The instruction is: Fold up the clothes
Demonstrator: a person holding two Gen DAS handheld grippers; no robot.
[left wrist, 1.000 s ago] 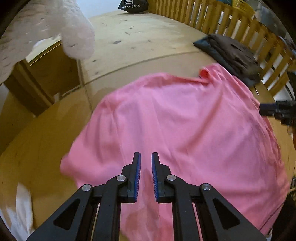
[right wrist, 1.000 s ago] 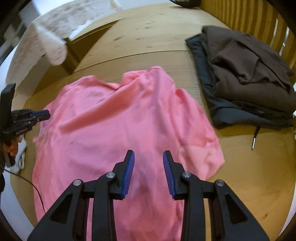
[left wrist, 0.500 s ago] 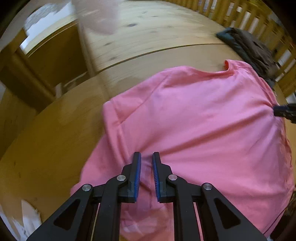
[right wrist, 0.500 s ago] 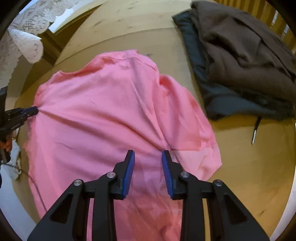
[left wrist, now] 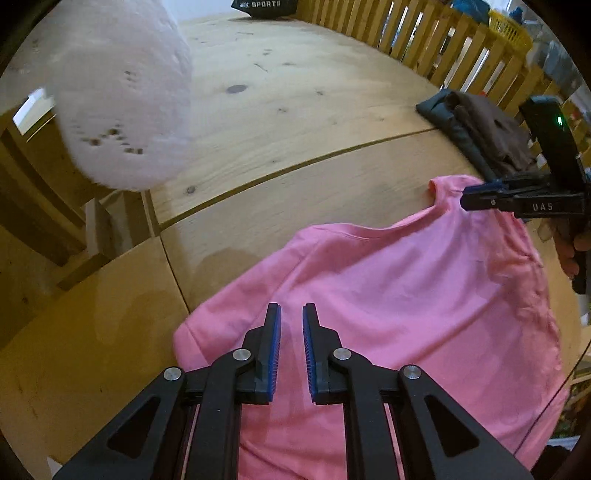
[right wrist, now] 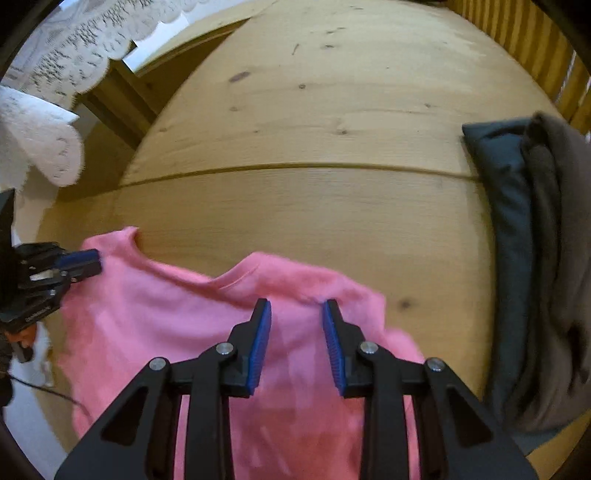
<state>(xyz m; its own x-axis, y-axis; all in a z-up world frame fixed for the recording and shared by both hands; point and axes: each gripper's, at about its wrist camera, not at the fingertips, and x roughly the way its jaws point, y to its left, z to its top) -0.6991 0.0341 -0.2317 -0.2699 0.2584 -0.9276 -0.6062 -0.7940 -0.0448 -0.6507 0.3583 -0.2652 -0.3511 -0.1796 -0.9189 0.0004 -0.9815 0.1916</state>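
A pink T-shirt point(left wrist: 388, 295) lies spread on the wooden table point(left wrist: 295, 110), its collar toward the far side; it also shows in the right wrist view point(right wrist: 177, 325). My left gripper point(left wrist: 291, 317) hovers over the shirt's near left part, jaws slightly apart and holding nothing. My right gripper point(right wrist: 297, 314) hovers over the shirt's upper right part, jaws apart and empty. In the left wrist view the right gripper point(left wrist: 480, 195) shows near the collar. In the right wrist view the left gripper point(right wrist: 81, 262) shows at the shirt's left edge.
A folded pile of dark grey and brown clothes point(right wrist: 535, 258) lies at the right, also in the left wrist view point(left wrist: 480, 133). A white lace cloth point(left wrist: 122, 92) hangs at the left. A wooden railing point(left wrist: 424, 37) runs along the far right. A black bag point(left wrist: 262, 7) sits far back.
Both grippers have moved forward along the shirt toward its collar end. The shirt now lies flatter and lower in both views. Both grippers stay empty.
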